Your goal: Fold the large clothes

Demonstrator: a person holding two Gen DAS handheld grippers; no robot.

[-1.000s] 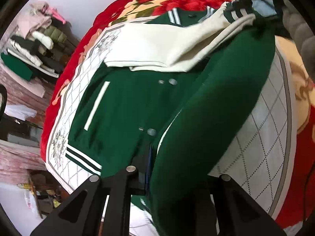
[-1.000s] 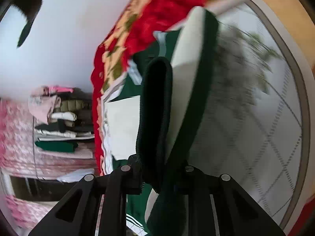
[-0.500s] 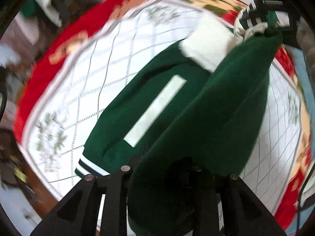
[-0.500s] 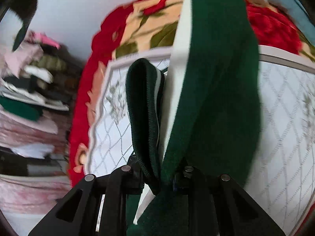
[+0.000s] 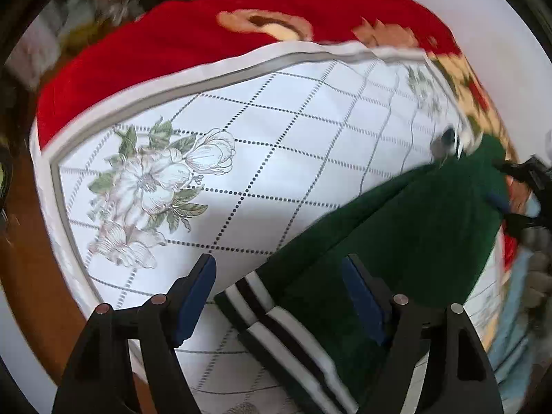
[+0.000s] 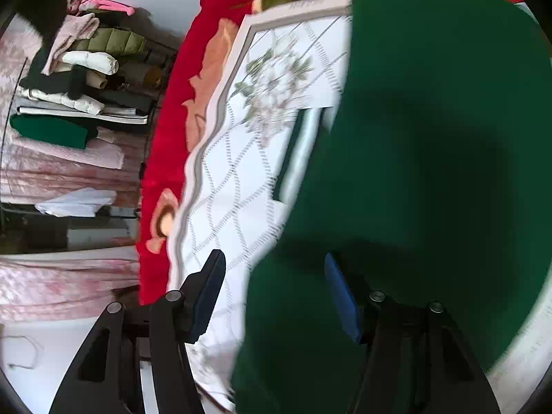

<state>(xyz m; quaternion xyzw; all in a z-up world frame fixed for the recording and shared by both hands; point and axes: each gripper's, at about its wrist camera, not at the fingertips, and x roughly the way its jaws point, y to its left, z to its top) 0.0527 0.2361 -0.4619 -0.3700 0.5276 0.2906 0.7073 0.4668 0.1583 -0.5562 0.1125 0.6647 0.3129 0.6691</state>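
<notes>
Now both tongs stand apart over the bed, each having just been opening. The left tongs are spread wide, blue pads clear of the cloth; the striped hem of the green jacket lies between and below them, not pinched. That green varsity jacket stretches from the lower middle up to the right of the left wrist view, resting on the white quilted cover with its dotted diamond grid and printed flowers. At the far right edge of that view the right tongs' black frame shows, blurred, at the jacket's far end. From the right wrist view, the right tongs are also parted, and the jacket fills the frame's right half, lying loose between the pads with neither one pressing on it. A red floral blanket lies under the cover's edge. Beyond the bed, a stack of folded clothes sits at the left.
</notes>
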